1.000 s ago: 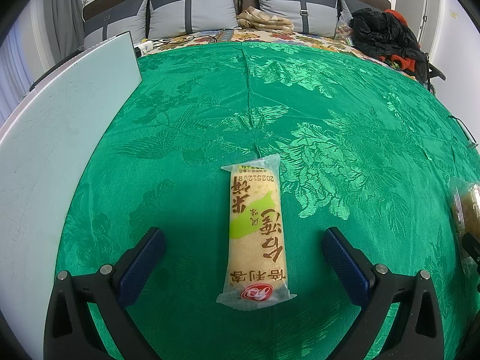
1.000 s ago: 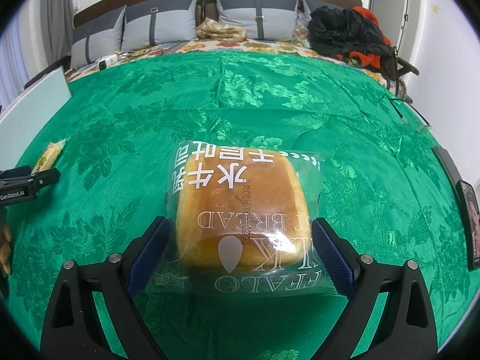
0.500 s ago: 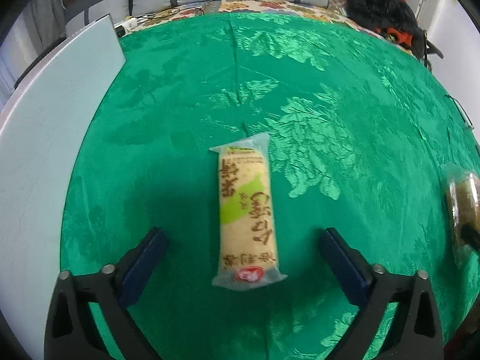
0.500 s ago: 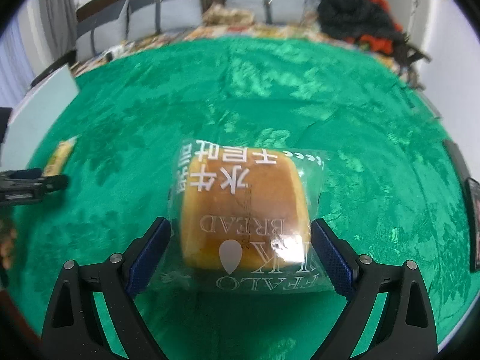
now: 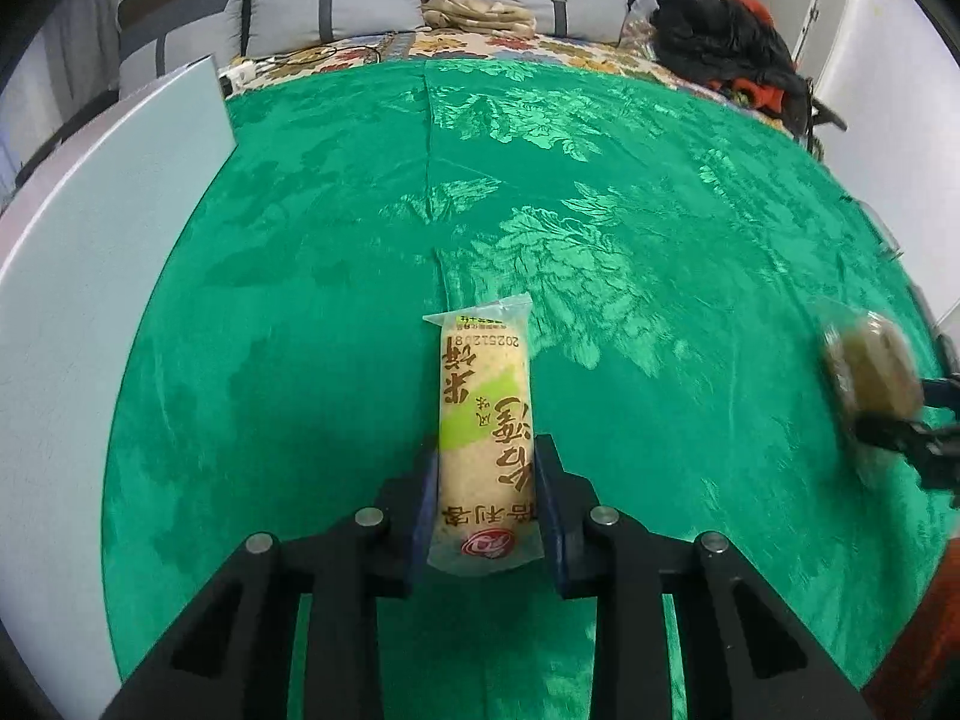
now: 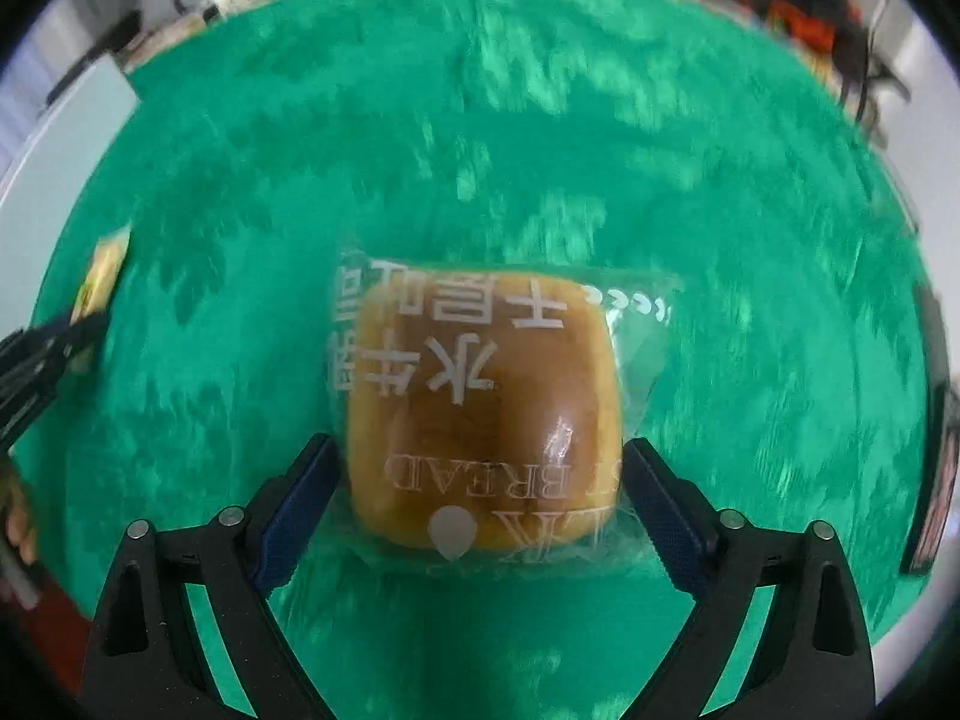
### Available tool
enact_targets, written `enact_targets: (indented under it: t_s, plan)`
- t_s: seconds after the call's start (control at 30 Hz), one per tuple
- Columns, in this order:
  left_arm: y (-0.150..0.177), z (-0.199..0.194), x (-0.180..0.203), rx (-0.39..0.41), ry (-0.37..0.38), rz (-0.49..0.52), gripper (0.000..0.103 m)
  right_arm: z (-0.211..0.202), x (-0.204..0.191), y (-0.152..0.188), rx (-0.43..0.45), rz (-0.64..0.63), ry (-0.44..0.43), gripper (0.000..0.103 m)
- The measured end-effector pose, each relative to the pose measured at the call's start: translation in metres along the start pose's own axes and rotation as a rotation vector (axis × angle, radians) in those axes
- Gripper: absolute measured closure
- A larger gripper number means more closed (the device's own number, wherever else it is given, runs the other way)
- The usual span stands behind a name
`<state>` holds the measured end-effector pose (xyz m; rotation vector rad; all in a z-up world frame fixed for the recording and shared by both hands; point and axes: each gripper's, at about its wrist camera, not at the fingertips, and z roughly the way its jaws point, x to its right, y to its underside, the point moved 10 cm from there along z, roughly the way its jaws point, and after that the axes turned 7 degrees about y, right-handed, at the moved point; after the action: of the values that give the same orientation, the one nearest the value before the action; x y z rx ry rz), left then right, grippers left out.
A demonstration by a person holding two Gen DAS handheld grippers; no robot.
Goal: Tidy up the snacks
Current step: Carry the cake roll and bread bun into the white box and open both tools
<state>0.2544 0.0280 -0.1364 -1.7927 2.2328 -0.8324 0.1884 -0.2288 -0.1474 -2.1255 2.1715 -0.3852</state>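
A long rice cracker pack (image 5: 483,396), clear wrap with a green patch and brown writing, lies lengthwise between the fingers of my left gripper (image 5: 486,450). The jaws are closing and both blue pads press on the pack's sides. A square brown loaf in a clear bread bag (image 6: 480,396) sits between the pads of my right gripper (image 6: 478,445), which is shut on it. The left wrist view shows the bread bag (image 5: 870,372) blurred at the far right, in the right gripper (image 5: 900,420). In the right wrist view the cracker pack (image 6: 105,264) and left gripper (image 6: 60,336) are at the far left.
A green patterned cloth (image 5: 600,192) covers the whole surface. A pale grey board (image 5: 90,276) lies along its left side. Grey pillows (image 5: 336,6) and a heap of black and red clothes (image 5: 720,42) are at the back. A dark flat item (image 6: 936,462) lies at the right edge.
My left jaws have come in from wide open onto the cracker pack. The right gripper has tipped further down with the bread bag still between its pads; its view is now blurred.
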Motion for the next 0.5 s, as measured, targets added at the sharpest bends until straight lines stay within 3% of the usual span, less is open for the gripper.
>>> enact_targets:
  t_s: [0.13,0.3,0.4,0.5]
  plan:
    - [0.008,-0.027,0.003,0.048,0.070,-0.062,0.074,-0.019,0.005,-0.002,0.018,0.107,-0.081,0.030]
    - [-0.006,-0.085,0.009,0.156,0.191,-0.143,0.074,-0.071,-0.007,-0.019,0.090,0.192,-0.230,0.030]
    - [-0.027,-0.138,-0.005,0.248,0.238,-0.187,0.074,-0.117,-0.047,-0.045,0.162,0.180,-0.334,0.030]
    - [-0.046,-0.190,-0.043,0.326,0.227,-0.217,0.074,-0.172,-0.121,-0.079,0.235,0.094,-0.455,0.030]
